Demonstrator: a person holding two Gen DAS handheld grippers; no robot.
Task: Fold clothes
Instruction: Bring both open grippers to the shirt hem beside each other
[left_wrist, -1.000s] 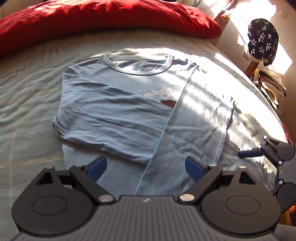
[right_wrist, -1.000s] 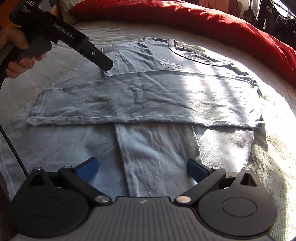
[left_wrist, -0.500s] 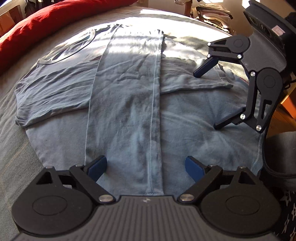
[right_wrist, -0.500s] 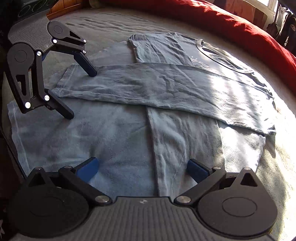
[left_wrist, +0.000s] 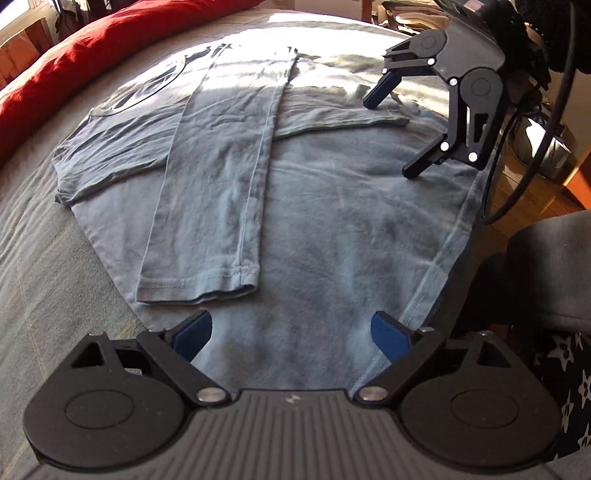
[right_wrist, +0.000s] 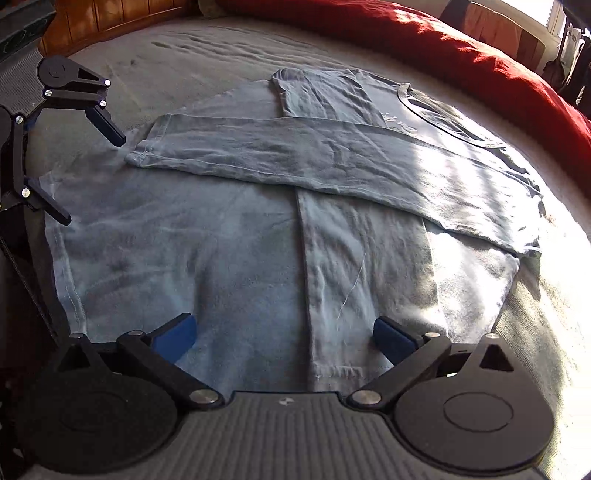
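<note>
Left gripper (left_wrist: 293, 334): jaws spread wide, nothing between the blue pads (left_wrist: 194, 332), low over the shirt's (left_wrist: 332, 229) hem. The hem corner seam runs just inside the right-hand pad. Cloth fills the gap between the fingers; cannot tell if the pads touch it.

Just ahead of it, one sleeve (left_wrist: 218, 184) lies folded across the body, its cuff (left_wrist: 195, 288) ending just in front of the left-hand pad. The sleeve runs away toward the collar (left_wrist: 147, 92).

Right gripper (right_wrist: 284, 338): also spread wide, holding nothing, low over the shirt's side edge. The cuff of the lower sleeve (right_wrist: 365, 295) sits between its fingers, just beside the right-hand pad. The other sleeve crosses over that one farther out, its cuff (right_wrist: 147, 147) lying near the left gripper's upper finger.

In the left view the right gripper (left_wrist: 395, 133) shows at far right, jaws apart, tips down at or just above the cloth near the crossing sleeve's cuff. In the right view the left gripper (right_wrist: 92, 177) shows at far left, same posture, by the hem corner.

Shirt: light blue, long-sleeved, flat, front up, both sleeves crossed over the torso, on a grey bedspread (right_wrist: 184, 55).

Far edge: red duvet (right_wrist: 480, 62) beyond the collar.
</note>
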